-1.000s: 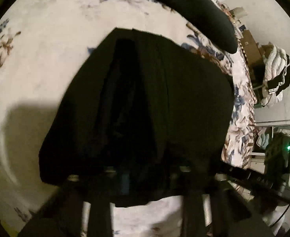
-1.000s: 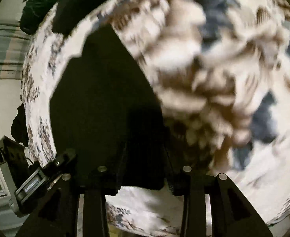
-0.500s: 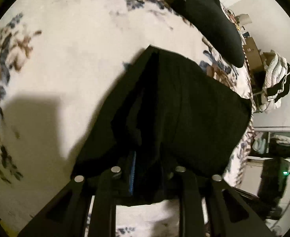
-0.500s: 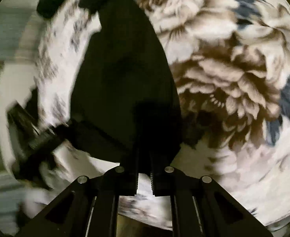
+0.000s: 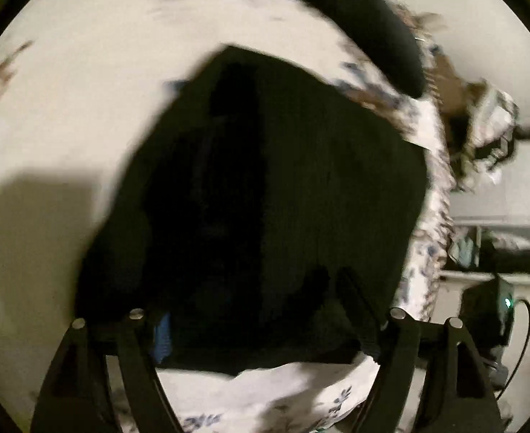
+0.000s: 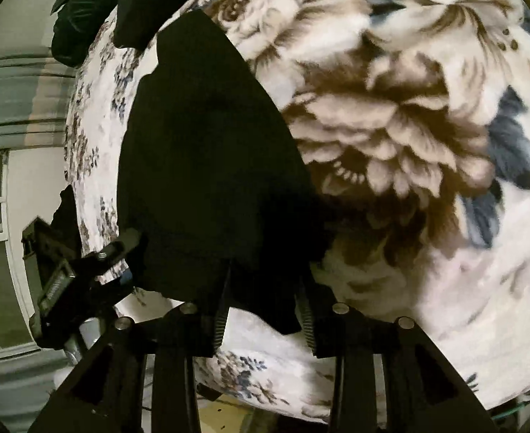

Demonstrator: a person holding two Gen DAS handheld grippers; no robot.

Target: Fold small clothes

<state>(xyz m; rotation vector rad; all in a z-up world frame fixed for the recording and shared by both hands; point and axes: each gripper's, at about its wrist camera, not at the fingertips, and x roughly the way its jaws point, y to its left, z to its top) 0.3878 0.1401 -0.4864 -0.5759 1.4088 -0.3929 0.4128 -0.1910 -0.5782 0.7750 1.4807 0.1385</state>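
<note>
Letting go after fold, looks like: black garment (image 5: 265,198) lying flat on floral bed (image 5: 66,108). Left tool (image 5: 265,328) just opened wide, right tool (image 6: 263,310) also reopened, hem between, unpinched. Next probably regrip edge, fold again.

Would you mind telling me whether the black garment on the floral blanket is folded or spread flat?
Folded, it seems: the black garment lies as a compact block with straight edges on the floral blanket; layers are too dark to count.
</note>
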